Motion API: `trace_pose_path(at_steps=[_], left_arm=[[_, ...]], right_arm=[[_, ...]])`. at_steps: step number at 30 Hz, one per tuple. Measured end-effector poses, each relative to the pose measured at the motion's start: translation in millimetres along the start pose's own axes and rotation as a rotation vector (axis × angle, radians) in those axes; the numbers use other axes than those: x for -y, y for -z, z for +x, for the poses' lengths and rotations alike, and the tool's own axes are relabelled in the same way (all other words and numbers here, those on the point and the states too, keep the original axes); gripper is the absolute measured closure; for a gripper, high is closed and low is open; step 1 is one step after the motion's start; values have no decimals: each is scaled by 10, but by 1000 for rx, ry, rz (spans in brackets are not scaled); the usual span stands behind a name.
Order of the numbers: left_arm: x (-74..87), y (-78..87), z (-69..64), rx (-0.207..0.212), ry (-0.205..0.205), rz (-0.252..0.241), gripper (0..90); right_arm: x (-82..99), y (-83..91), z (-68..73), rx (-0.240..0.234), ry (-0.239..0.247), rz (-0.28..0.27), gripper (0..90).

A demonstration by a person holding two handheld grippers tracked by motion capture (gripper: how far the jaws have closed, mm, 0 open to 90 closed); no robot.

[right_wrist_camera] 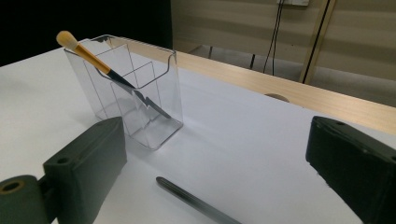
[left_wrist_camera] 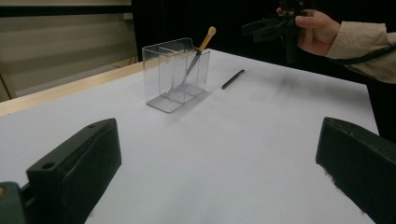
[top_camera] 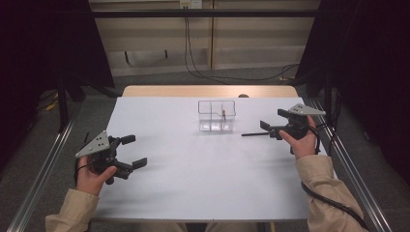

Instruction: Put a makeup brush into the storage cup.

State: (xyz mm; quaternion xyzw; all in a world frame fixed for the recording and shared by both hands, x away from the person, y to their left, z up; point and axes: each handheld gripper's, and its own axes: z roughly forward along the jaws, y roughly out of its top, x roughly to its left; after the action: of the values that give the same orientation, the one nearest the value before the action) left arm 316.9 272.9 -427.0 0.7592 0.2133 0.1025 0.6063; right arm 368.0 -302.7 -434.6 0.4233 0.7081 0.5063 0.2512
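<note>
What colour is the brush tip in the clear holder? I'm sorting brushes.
Pale tan brush tip, on a brush in the clear holder; right gripper view.

Glossy clear plastic organizer [right_wrist_camera: 140, 93]

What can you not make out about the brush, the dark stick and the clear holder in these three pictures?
- Dark stick: its near end is cut off by the bottom edge of the right gripper view; too thin in the high view to tell what it is.
- Brush: too small in the high view to show its shape.
- Clear holder: its see-through walls blur together, so the brush's compartment is uncertain.
</note>
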Motion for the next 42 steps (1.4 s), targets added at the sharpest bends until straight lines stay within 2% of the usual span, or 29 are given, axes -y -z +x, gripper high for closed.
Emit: trace_pose_path(at_steps=[7,10,21,34,42], left_arm=[[-2,3,1,0,-1,-1,1],[-4,3,3,-1,-1,0,1],[-7,-16,12,4,-2,1,1],[-6,-12,12,1,-2,3,1],[-7,-18,12,2,-2,4,1]], right_arm=[[-21,-83,-40,2,3,37,48],[-23,-116,-57,-6,4,70,48],[-50,-199,-113,-10,39,146,50],[-16,-308,-123,-35,73,287,50],[-39,-345,-114,-50,119,363,52]])
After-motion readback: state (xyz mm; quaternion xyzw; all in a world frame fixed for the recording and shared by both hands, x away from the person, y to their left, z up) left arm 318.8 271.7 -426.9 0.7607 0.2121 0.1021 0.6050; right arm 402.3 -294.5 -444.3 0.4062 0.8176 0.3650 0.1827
